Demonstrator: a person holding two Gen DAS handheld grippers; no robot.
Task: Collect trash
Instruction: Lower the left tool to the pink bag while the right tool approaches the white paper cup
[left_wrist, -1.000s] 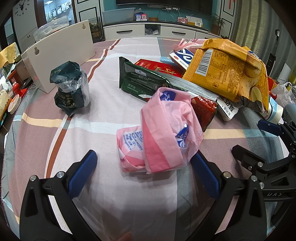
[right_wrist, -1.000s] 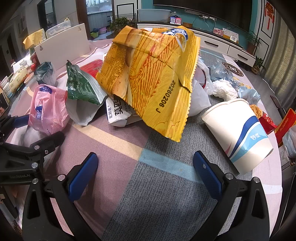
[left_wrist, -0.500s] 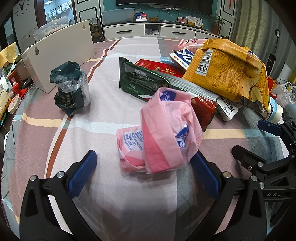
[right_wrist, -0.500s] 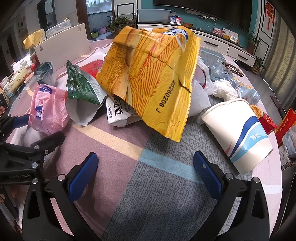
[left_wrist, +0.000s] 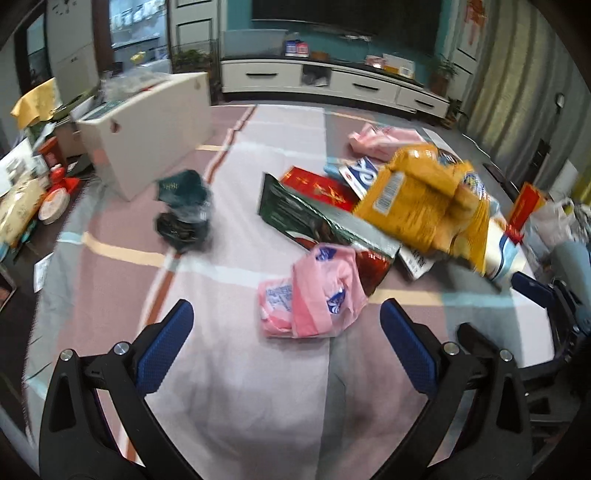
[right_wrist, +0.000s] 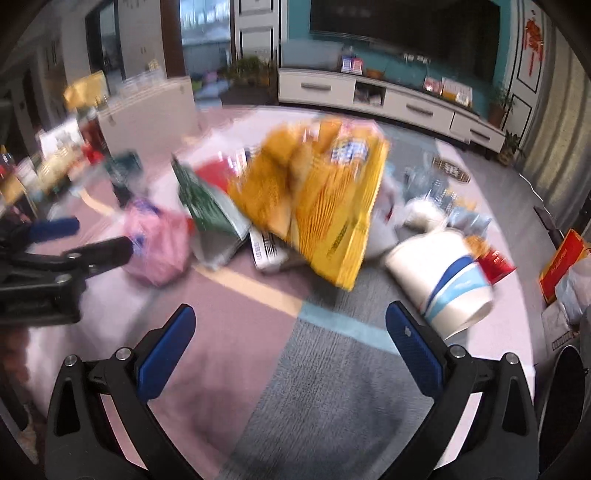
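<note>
Trash sat heaped mid-desk (left_wrist: 280, 387): pink bag (left_wrist: 314, 291) nearest, just ahead of left hand-held gripper (left_wrist: 286, 334); yellow bag (right_wrist: 314, 199) and cup (right_wrist: 443, 273) ahead of right hand-held gripper (right_wrist: 290, 332). Both were spread wide and empty, likely lining up for grabs. Frames blurry.

Both grippers, left (left_wrist: 286, 326) and right (right_wrist: 290, 330), have lifted back from the trash.
</note>
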